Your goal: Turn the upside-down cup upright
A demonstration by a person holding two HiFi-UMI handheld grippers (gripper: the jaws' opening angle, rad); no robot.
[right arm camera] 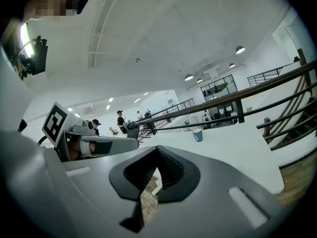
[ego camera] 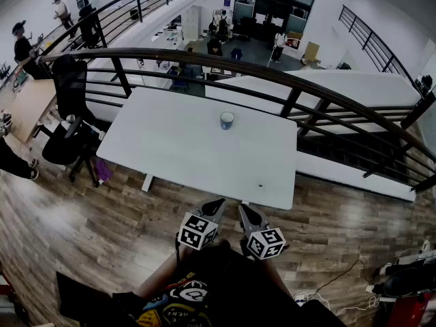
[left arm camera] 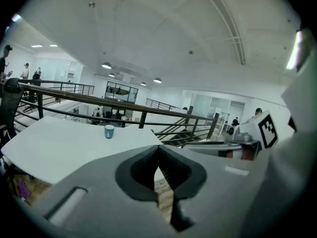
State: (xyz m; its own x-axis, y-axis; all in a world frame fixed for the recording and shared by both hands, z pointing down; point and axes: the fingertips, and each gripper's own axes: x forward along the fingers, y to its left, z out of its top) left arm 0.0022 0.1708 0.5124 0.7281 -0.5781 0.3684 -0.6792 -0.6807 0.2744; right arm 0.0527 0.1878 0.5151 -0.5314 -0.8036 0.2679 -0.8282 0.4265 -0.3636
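Observation:
A small blue cup (ego camera: 227, 120) with a pale top stands alone on the far half of the white table (ego camera: 170, 148); from here I cannot tell which end is up. It also shows far ahead in the left gripper view as the cup (left arm camera: 109, 131) and in the right gripper view as the cup (right arm camera: 198, 135). My left gripper (ego camera: 218, 201) and right gripper (ego camera: 242, 207) hang side by side just off the table's near edge, close to my body. Both are shut with nothing between the jaws, as seen at the left gripper (left arm camera: 158, 148) and the right gripper (right arm camera: 157, 149).
A dark curved railing (ego camera: 286, 80) runs right behind the table. A black office chair (ego camera: 71, 125) stands at its left end. Wooden floor (ego camera: 88, 230) surrounds the near side, with cables (ego camera: 327, 285) at the lower right. People stand far off at the upper left.

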